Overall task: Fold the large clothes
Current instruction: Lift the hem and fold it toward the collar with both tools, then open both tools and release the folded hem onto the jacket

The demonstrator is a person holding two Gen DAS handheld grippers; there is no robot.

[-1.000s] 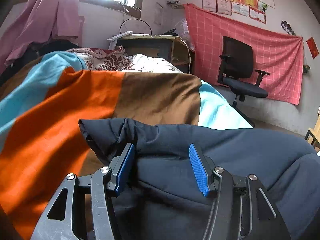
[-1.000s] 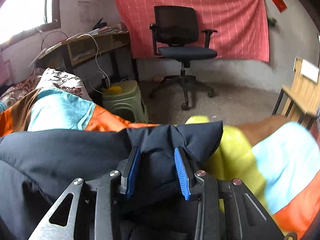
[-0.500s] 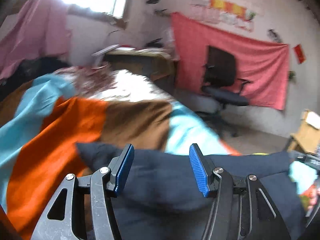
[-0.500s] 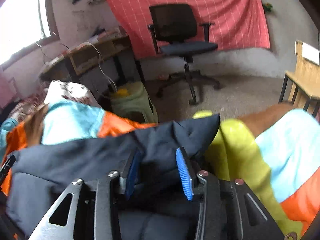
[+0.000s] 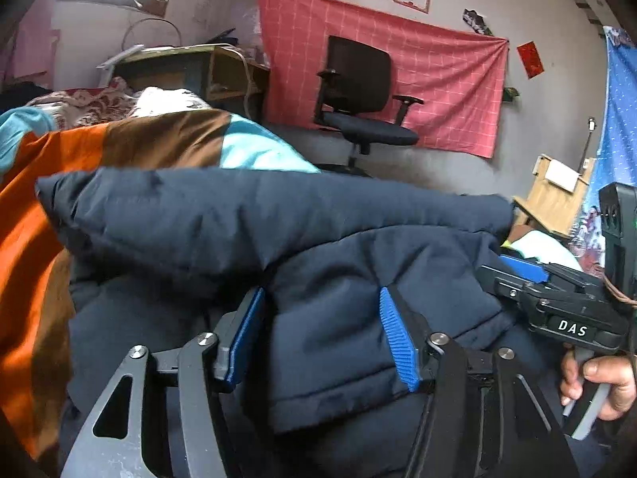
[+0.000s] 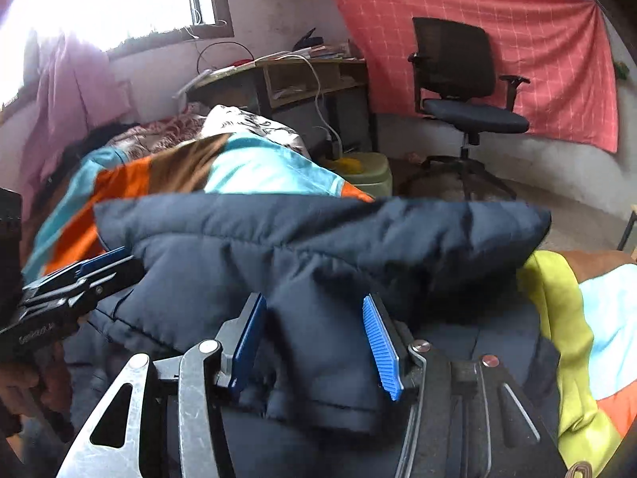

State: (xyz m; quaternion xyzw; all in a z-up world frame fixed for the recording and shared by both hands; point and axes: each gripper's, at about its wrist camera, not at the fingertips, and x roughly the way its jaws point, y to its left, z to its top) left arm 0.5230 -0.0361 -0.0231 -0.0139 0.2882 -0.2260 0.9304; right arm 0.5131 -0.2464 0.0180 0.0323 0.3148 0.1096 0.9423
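Note:
A dark navy padded jacket (image 5: 278, 231) lies on a bed with a colour-block blanket (image 5: 36, 215). My left gripper (image 5: 320, 330) has its blue pads on either side of a thick fold of the jacket and holds it raised. My right gripper (image 6: 314, 338) holds another thick fold of the same jacket (image 6: 318, 239) between its pads. The right gripper also shows at the right edge of the left wrist view (image 5: 557, 298), close by. The left gripper shows at the left edge of the right wrist view (image 6: 67, 286).
A black office chair (image 5: 358, 95) stands before a red checked cloth (image 5: 438, 79) on the wall. A wooden desk (image 6: 286, 79) and a green stool (image 6: 358, 171) stand beside the bed. A wooden chair (image 5: 557, 195) is at the right.
Both grippers have lifted the jacket's edge and moved toward each other. Each gripper now shows in the other's view. The jacket folds over on itself.

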